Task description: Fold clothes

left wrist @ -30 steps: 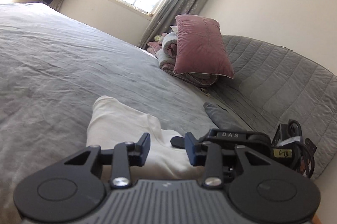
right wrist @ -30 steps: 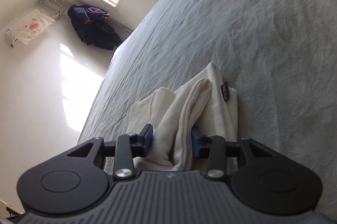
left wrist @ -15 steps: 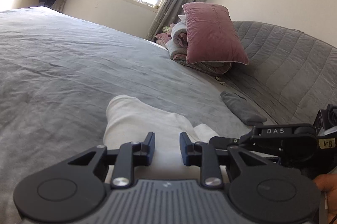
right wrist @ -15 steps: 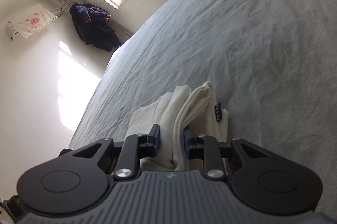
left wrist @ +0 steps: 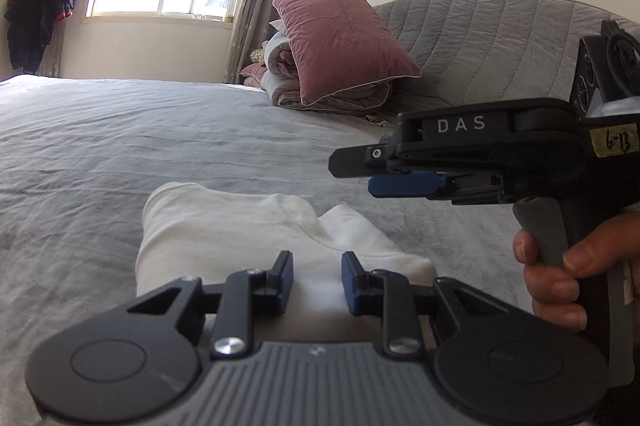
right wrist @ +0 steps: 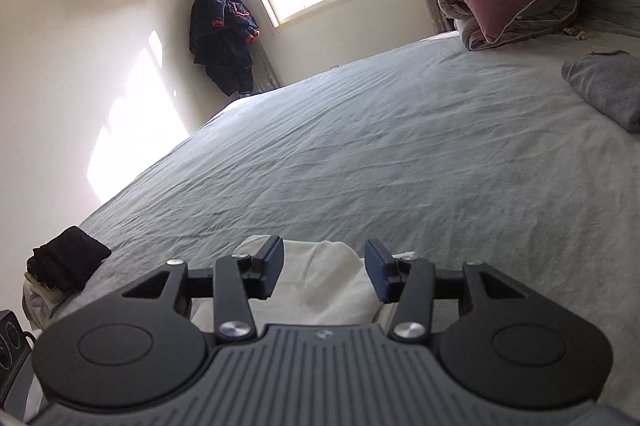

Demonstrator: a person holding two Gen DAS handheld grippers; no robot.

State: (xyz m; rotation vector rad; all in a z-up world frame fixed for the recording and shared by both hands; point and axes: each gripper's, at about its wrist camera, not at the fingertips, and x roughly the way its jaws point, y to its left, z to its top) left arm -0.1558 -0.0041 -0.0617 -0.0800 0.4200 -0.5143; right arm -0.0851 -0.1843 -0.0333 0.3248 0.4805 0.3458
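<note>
A white garment [left wrist: 240, 226] lies folded on the grey bed [left wrist: 120, 130], close in front of both grippers. My left gripper [left wrist: 316, 282] sits low at its near edge, jaws narrow, with white cloth bunched between the pads. In the left wrist view my right gripper [left wrist: 352, 174] hovers side-on above the garment's right part, and a hand [left wrist: 560, 266] holds its grip. Its jaws are opening. In the right wrist view the right gripper [right wrist: 324, 266] stands wide over the white garment [right wrist: 320, 290], pads off the cloth.
A pink pillow [left wrist: 340, 38] leans on a rolled quilt against the grey padded headboard [left wrist: 500, 38]. A folded grey garment [right wrist: 604, 90] lies at the right. A pile of dark clothes [right wrist: 68, 262] sits at the bed's left edge. A dark jacket [right wrist: 224, 38] hangs beside the window.
The right jaws, pinched on a raised fold of the white garment before, have spread and let it drop flat. Both views have rolled level. The left gripper stayed narrow on the cloth.
</note>
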